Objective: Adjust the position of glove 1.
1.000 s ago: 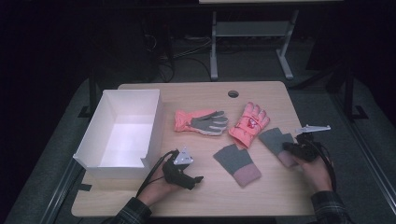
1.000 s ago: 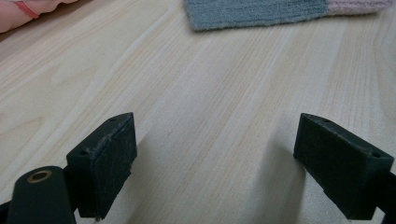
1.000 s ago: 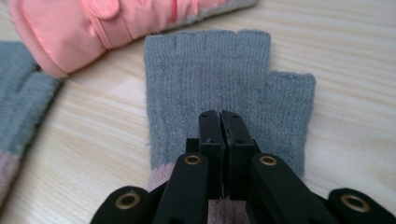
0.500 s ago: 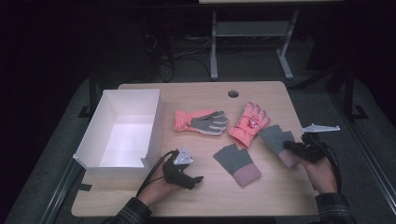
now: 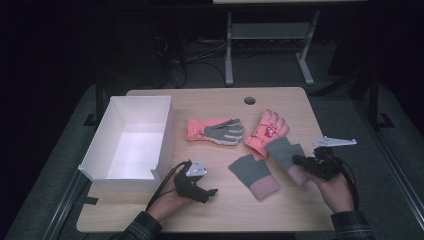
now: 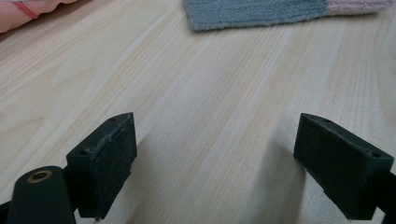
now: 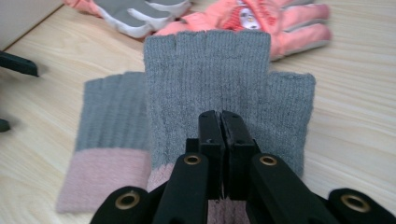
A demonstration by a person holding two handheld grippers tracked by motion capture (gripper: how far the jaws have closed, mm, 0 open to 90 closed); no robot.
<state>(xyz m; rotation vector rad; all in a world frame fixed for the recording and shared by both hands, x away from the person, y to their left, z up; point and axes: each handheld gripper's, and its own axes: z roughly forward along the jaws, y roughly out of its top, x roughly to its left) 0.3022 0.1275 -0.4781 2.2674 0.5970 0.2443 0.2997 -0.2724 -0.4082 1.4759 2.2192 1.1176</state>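
The right gripper [image 7: 221, 116] has its jaws pressed together on the grey glove [image 7: 224, 79], pinching the knit near its pink cuff; that glove lies at the right of the worktop [image 5: 220, 210], its fingertip end overlapping the wrist of a coral glove [image 5: 266, 131]. The left gripper [image 6: 215, 158] rests low over bare wood near the front edge, jaws spread wide and holding nothing. To carry the step well, the pinched glove should probably be lifted straight up before any sideways move, so its free end clears the coral glove without dragging it; the grip sits on one layer's edge as far as can be judged, so a slow lift would show whether the whole glove follows. If the white box [image 5: 131, 140] at the left is the goal, the path crosses the other gloves. Counted: two grey gloves with pink cuffs, the second [image 5: 254, 175] lying just left of the held one, two coral gloves, one box.
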